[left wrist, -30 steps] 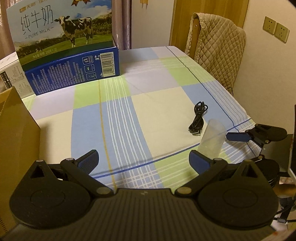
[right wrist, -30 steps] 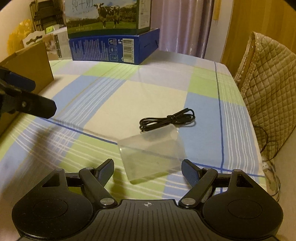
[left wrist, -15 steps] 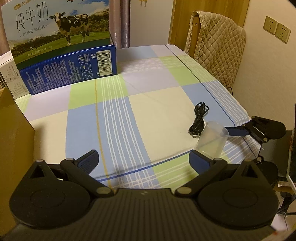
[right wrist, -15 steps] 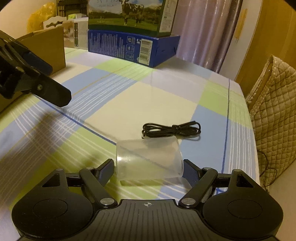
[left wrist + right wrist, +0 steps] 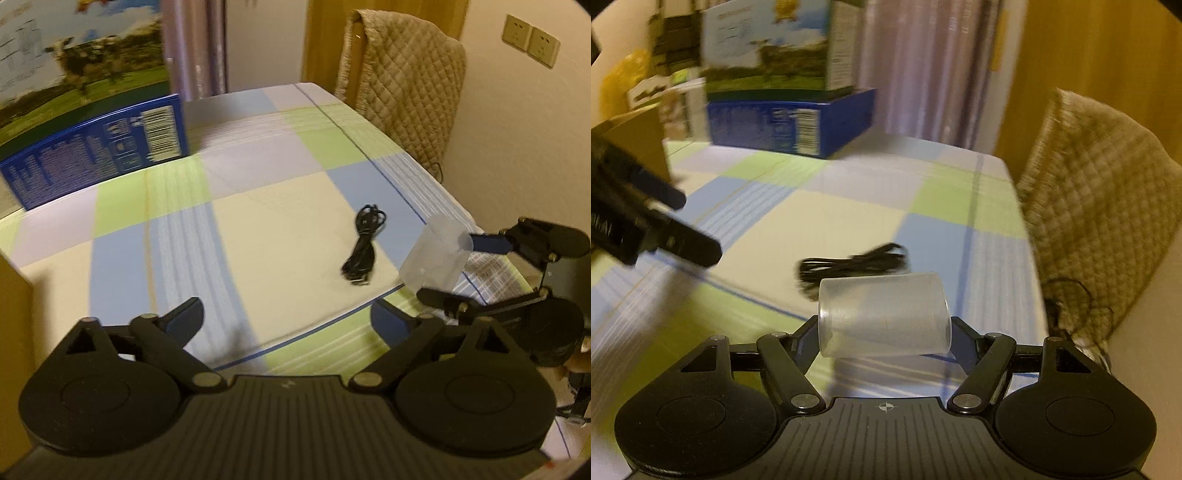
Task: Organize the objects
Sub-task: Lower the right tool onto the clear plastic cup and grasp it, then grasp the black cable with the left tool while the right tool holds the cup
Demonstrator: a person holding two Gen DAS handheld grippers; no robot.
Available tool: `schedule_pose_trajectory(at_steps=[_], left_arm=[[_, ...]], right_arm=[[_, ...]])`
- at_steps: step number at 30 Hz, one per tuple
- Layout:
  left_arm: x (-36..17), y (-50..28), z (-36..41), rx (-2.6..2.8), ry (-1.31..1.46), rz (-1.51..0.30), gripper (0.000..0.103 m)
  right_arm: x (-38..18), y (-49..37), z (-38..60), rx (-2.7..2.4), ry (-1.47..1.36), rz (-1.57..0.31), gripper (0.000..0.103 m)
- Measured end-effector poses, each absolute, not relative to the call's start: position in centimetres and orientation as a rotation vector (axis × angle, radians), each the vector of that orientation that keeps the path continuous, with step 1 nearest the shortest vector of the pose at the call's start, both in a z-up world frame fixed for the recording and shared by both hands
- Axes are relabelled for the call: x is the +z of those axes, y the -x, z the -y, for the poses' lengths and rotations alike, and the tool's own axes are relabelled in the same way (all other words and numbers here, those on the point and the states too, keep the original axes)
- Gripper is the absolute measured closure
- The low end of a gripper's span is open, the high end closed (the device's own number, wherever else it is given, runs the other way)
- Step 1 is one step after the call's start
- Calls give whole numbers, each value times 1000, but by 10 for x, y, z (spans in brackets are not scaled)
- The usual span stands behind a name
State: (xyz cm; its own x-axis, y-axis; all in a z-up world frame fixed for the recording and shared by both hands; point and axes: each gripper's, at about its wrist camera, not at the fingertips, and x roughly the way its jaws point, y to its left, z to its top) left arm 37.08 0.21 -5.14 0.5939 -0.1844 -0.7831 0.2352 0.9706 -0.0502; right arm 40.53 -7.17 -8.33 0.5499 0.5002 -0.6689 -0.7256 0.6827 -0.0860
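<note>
While clamped on the translucent cup (image 5: 884, 317), held sideways off the checked tablecloth (image 5: 849, 206) just nearer than the black cable (image 5: 853, 264), right gripper (image 5: 884, 332); left gripper (image 5: 288, 317) spread wide, empty, left of that cable.

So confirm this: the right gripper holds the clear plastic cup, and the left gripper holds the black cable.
Not quite. The right gripper does hold the clear plastic cup, but the left gripper is open and empty; the left wrist view shows the black cable lying on the checked tablecloth.
</note>
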Motion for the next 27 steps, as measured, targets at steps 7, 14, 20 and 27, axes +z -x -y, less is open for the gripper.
schedule_pose_trajectory(at_steps=[7,14,20,27], left_arm=[[-72,-392,21,-326,-79,-897,32],[-91,-405,42,-405,-109,-873,66],[-100,-414,53,-422,-110,-855,68],[-100,-406,56,-376,-143,-887,80]], right_arm=[[-82,-425,93,674,288,-686,34],[-83,-432,103,647,238,-698,34],[-86,-431,104,649,225,-707,34],[-84,-420,99,699,221,-723,34]])
